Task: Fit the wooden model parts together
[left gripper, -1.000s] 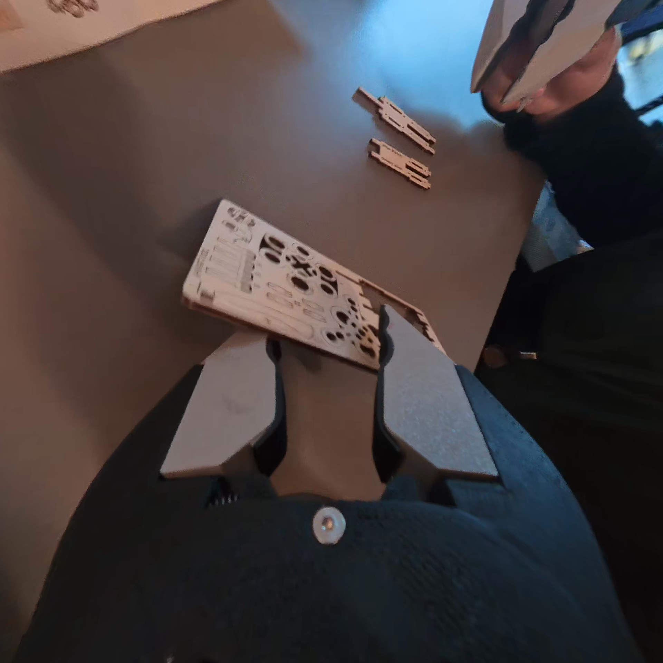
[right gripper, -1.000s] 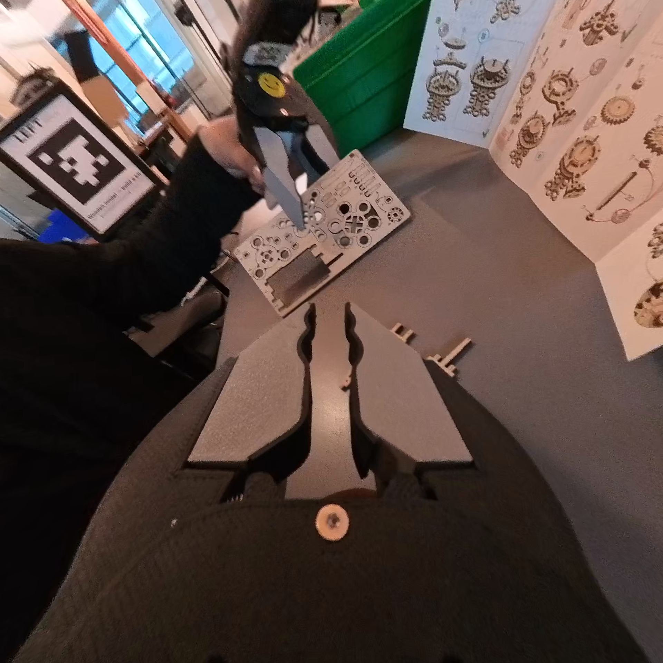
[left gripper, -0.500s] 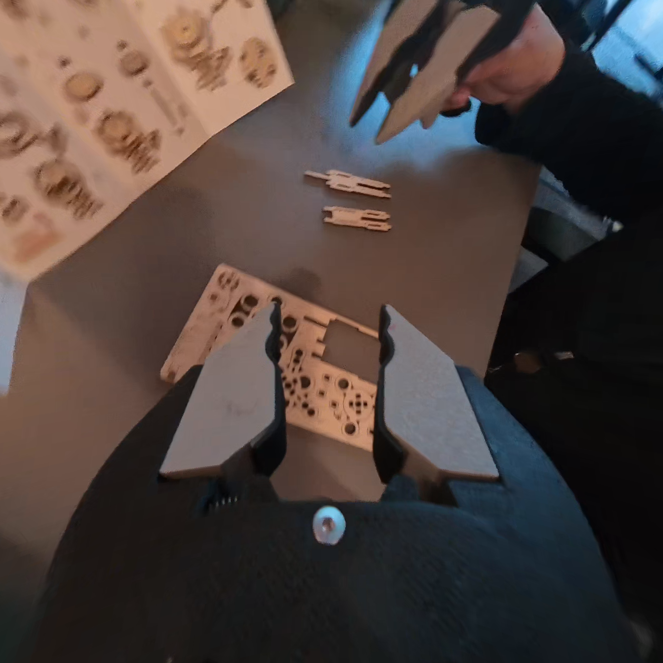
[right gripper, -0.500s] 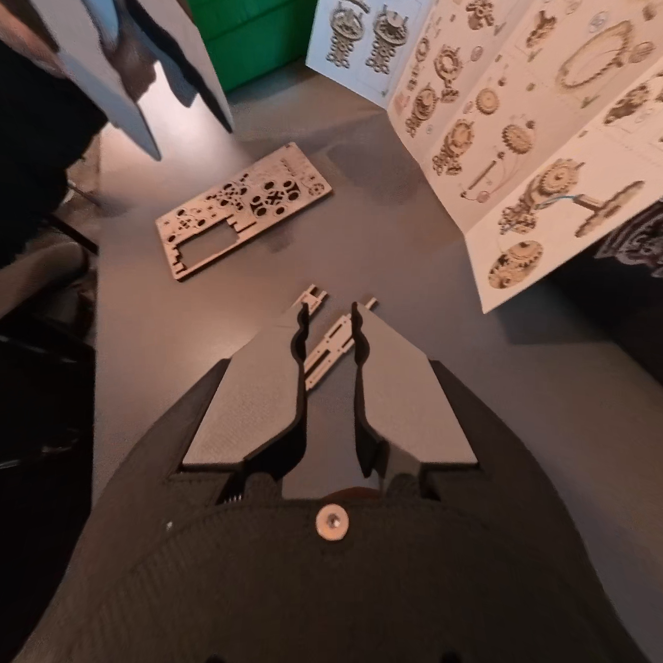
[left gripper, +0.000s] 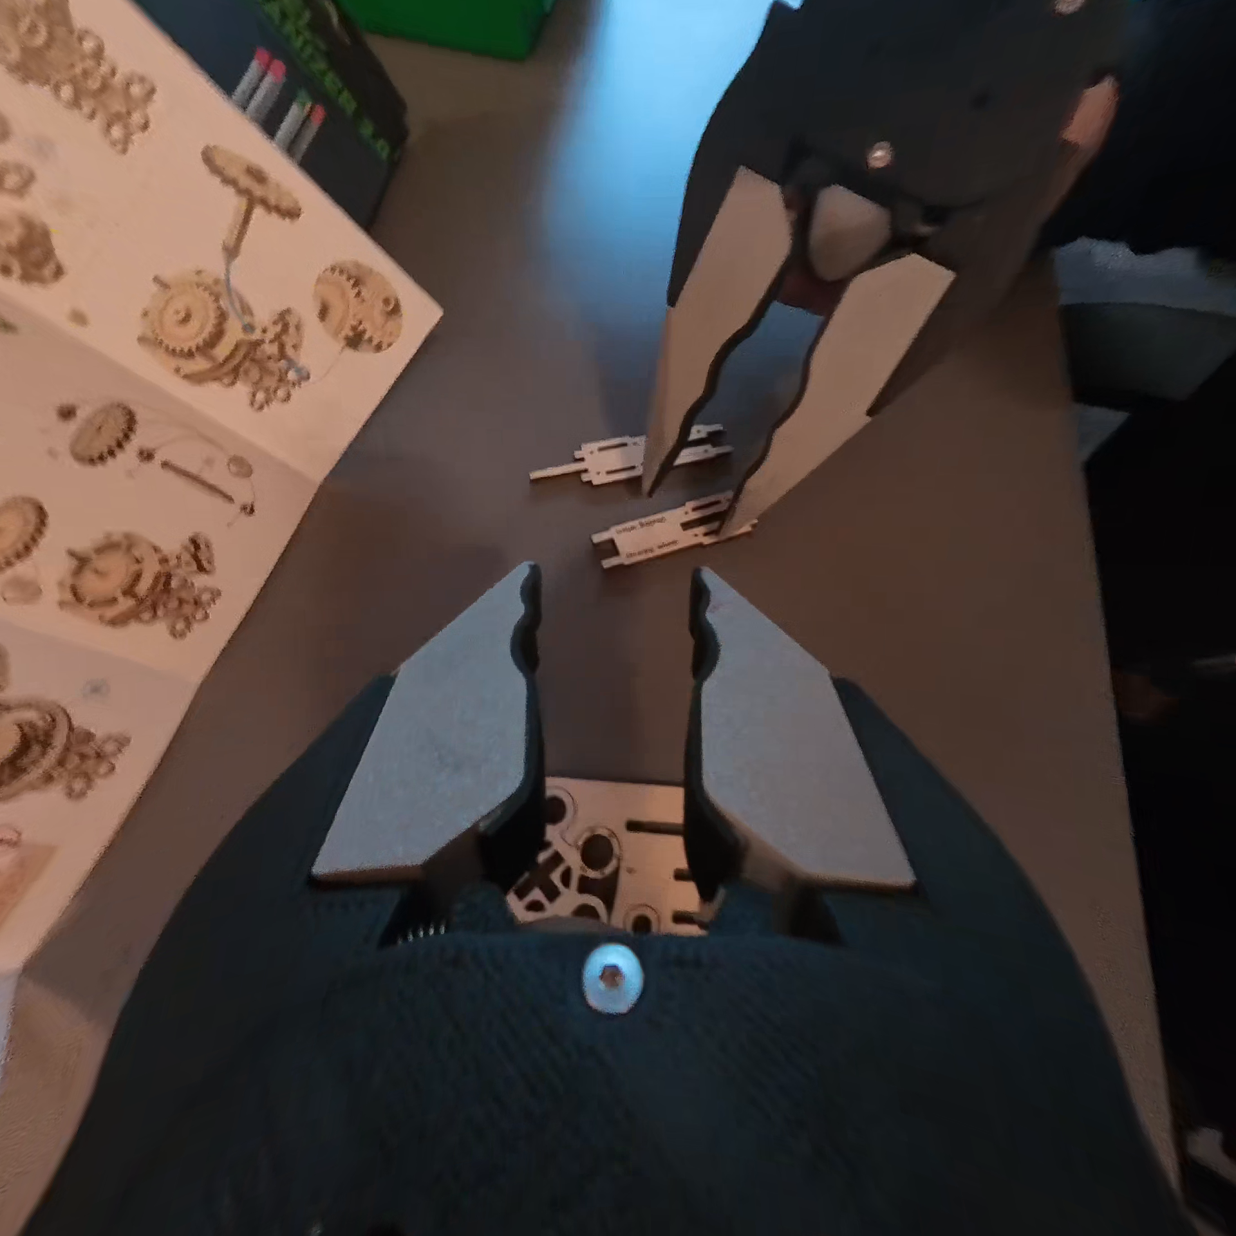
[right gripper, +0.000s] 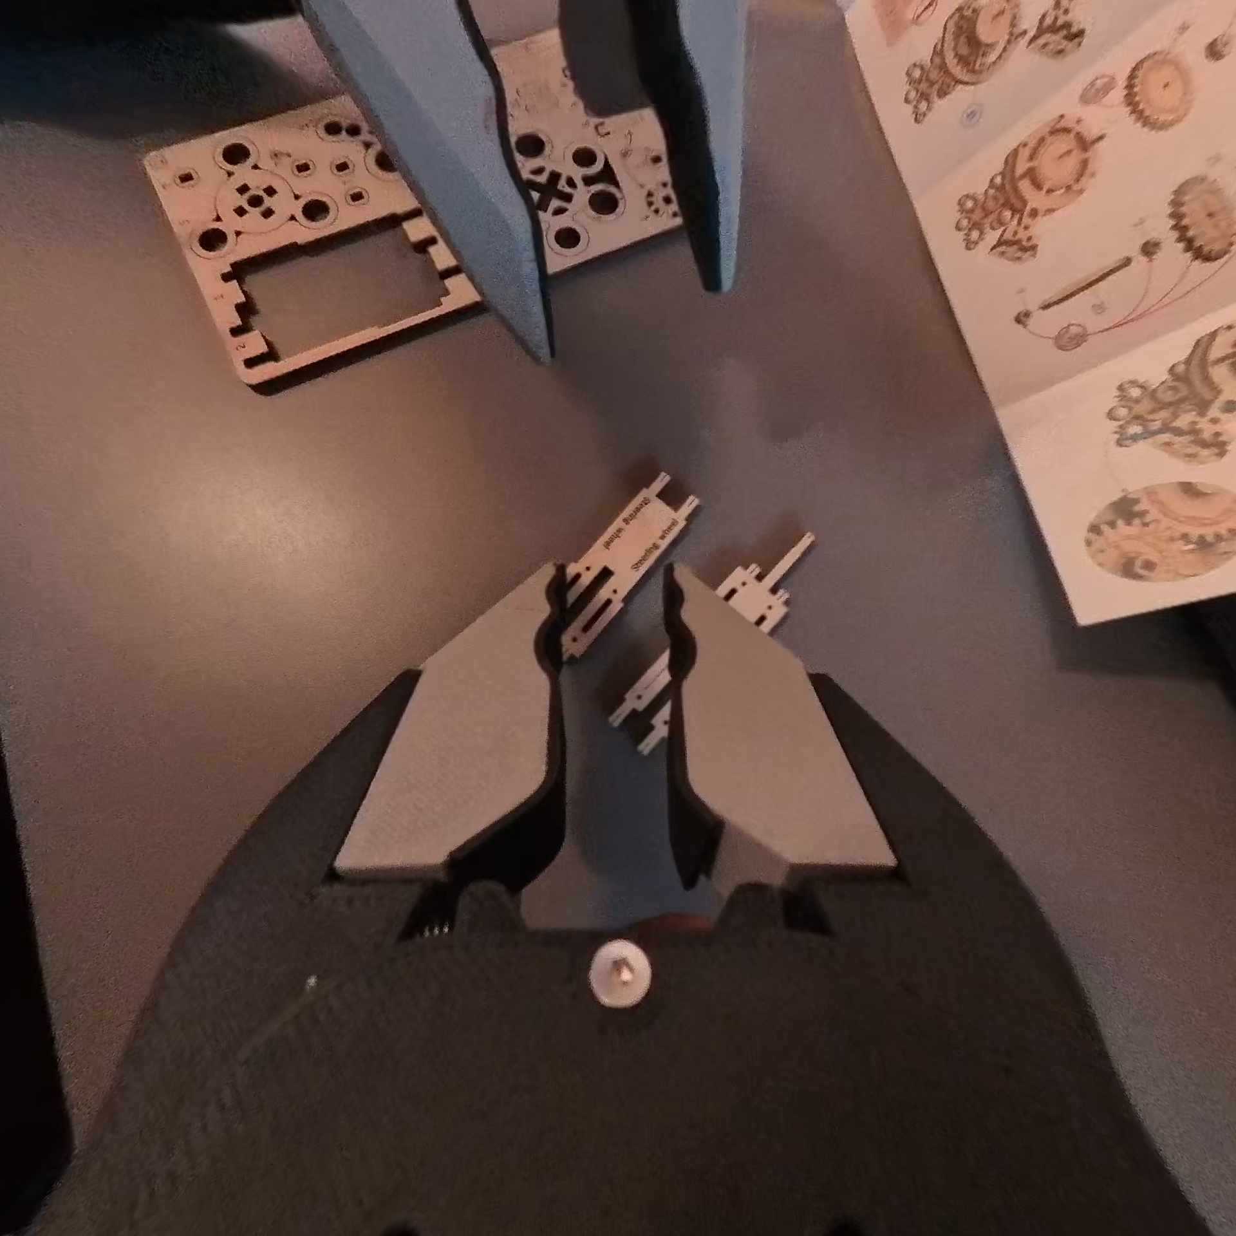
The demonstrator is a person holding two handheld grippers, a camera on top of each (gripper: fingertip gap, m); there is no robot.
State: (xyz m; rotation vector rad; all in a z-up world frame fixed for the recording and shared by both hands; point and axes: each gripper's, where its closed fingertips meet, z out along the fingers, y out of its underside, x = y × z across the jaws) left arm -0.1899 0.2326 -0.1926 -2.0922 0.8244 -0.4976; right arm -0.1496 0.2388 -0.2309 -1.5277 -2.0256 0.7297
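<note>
Two small flat wooden parts lie side by side on the grey table: a slotted strip and a strip with a thin pin. My right gripper is open and empty, low over both, with one fingertip over each part. In the left wrist view it stands tip-down on the slotted strip and the pinned strip. My left gripper is open and empty, just short of the parts. The punched plywood sheet lies under it; it also shows in the right wrist view.
A folded paper instruction sheet with gear drawings lies left of the parts and also shows in the right wrist view. A dark box with pens and a green box stand behind it. The table edge is close on the right. My hands' fingertips stand some 6 cm from each other.
My left gripper has moved forward over the plywood sheet towards the two parts. My right gripper has come down onto the parts and opened wider.
</note>
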